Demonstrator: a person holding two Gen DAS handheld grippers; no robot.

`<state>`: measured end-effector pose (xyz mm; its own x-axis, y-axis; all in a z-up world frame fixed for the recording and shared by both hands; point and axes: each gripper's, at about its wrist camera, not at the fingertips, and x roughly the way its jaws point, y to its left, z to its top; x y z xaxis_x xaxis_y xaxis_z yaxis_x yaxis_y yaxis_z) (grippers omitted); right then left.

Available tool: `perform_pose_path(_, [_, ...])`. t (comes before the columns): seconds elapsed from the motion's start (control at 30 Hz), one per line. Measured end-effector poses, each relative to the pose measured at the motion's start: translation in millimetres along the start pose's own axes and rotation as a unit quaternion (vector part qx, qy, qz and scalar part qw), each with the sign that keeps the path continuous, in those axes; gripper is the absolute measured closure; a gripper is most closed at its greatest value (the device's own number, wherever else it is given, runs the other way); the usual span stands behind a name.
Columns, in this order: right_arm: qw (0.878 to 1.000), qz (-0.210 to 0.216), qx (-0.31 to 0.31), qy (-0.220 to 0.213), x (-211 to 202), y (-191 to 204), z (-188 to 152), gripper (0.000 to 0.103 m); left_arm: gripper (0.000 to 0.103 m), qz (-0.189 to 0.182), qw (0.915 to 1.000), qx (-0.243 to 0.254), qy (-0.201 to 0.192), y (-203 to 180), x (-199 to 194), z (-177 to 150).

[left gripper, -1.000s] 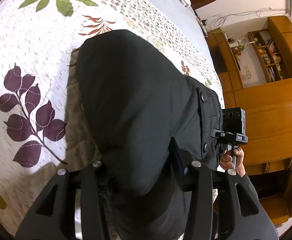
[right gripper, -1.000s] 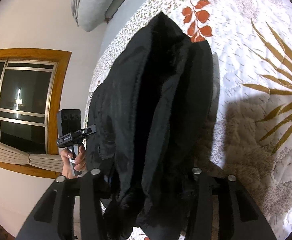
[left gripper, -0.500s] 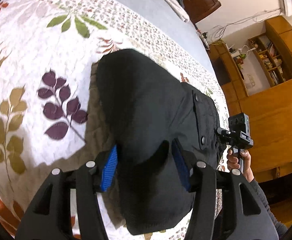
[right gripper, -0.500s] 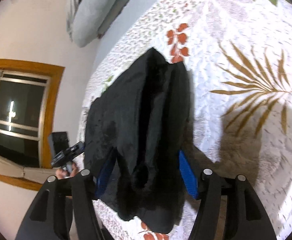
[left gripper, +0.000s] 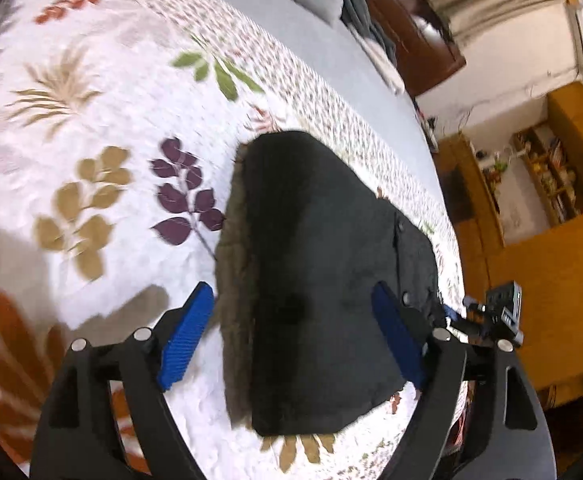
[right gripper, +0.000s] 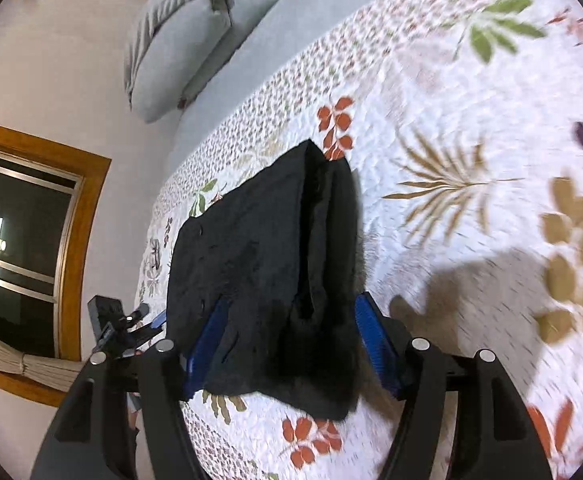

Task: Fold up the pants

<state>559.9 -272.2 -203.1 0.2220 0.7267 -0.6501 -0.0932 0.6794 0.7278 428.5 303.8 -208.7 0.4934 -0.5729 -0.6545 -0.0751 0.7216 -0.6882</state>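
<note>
Lying folded on the bed's leaf-print quilt point(left gripper: 91, 128), the black pants point(left gripper: 319, 280) form a compact bundle near the mattress edge; their inner layers are hidden in the dark cloth, and motion blur smears the print. The left tool point(left gripper: 291, 336) is opening, its blue pads clear of the fabric on both sides. The right tool point(right gripper: 291, 344) is opening too, straddling the pants without gripping. Beyond the pants lie grey pillows point(right gripper: 179, 32), a wood-framed window point(right gripper: 23, 240) and wooden shelving point(left gripper: 551, 172).
</note>
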Motion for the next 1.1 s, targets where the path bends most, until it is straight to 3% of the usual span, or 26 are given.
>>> perform_pose_path(0.03, [1.000,-0.004,-0.004,-0.005,-8,4,-7,0.035,0.012,0.003,1.0000,0.000,-0.009,-1,-9,-3])
perform_pose_path(0.13, [1.000,-0.008,-0.013,-0.021,-24,12,-28,0.035,0.010,0.012,0.9991,-0.012,-0.038,-2,-39,-19])
perform_pose_path(0.23, [0.999,-0.028,-0.014,-0.043,-41,13,-54,0.024,0.005,0.026,0.9981,-0.033,-0.045,4,-61,-37])
perform_pose_path(0.37, [0.996,-0.063,-0.003,-0.055,-62,4,-100,0.013,0.003,0.078,0.9950,-0.026,-0.057,7,-88,-70])
perform_pose_path(0.43, [0.996,-0.073,0.003,-0.056,-72,3,-124,0.012,0.003,0.128,0.9890,-0.002,-0.074,0,-109,-98])
perform_pose_path(0.53, [0.993,-0.096,-0.003,-0.068,-92,11,-166,0.011,0.003,0.168,0.9788,0.039,-0.111,-23,-137,-135])
perform_pose_path(0.6, [0.989,-0.120,-0.028,-0.084,-105,25,-191,0.008,0.003,0.208,0.9651,0.076,-0.140,-47,-155,-166])
perform_pose_path(0.7, [0.976,-0.166,-0.075,-0.119,-125,58,-231,0.004,0.003,0.236,0.9498,0.115,-0.170,-88,-179,-213])
perform_pose_path(0.87, [0.954,-0.215,-0.135,-0.161,-154,122,-296,0.004,0.003,0.261,0.9326,0.160,-0.192,-144,-201,-270])
perform_pose_path(0.97, [0.945,-0.219,-0.165,-0.180,-163,155,-330,0.004,0.003,0.250,0.9352,0.169,-0.185,-171,-211,-300])
perform_pose_path(1.1, [0.933,-0.228,-0.200,-0.194,-177,191,-369,0.004,0.003,0.263,0.9257,0.187,-0.197,-208,-230,-338])
